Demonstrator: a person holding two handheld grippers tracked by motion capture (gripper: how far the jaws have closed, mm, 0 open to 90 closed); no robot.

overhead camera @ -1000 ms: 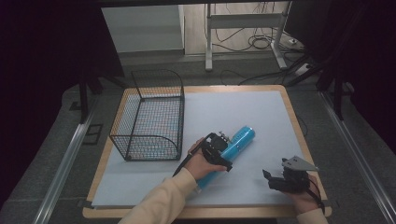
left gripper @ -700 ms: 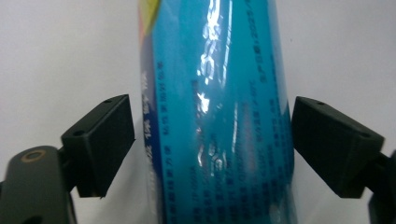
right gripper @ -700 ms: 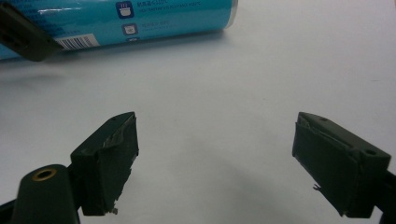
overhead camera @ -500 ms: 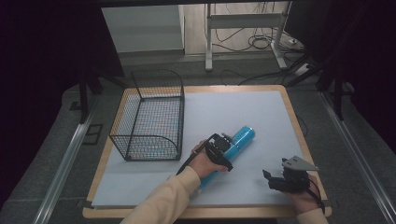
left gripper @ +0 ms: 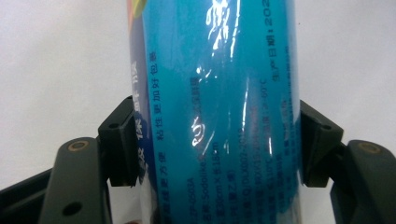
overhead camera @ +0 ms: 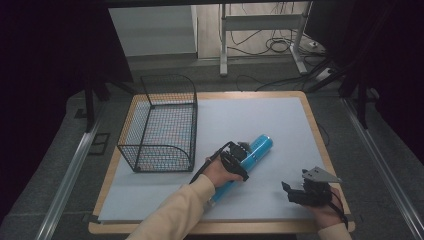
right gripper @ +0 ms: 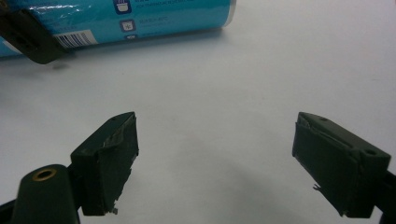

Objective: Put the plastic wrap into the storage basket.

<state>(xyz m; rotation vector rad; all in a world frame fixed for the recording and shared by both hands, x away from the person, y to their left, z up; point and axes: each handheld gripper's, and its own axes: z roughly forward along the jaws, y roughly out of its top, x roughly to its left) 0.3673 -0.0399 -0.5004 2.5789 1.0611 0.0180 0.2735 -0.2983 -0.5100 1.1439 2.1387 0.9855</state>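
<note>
Little has moved since a second ago: the left claw (overhead camera: 242,152) has only settled closer around the blue roll (overhead camera: 248,154), which lies on its side mid-tabletop (overhead camera: 280,125), just right of the wire basket (overhead camera: 160,125) standing at the left. Its jaws press both sides of the roll; a good lift likely needs a firm, centred, level squeeze. At far right, the right claw (overhead camera: 295,192) rests spread and empty.

Blue cylindrical roll (overhead camera: 248,156) — lying flat, diagonal — on the white mat.
</note>
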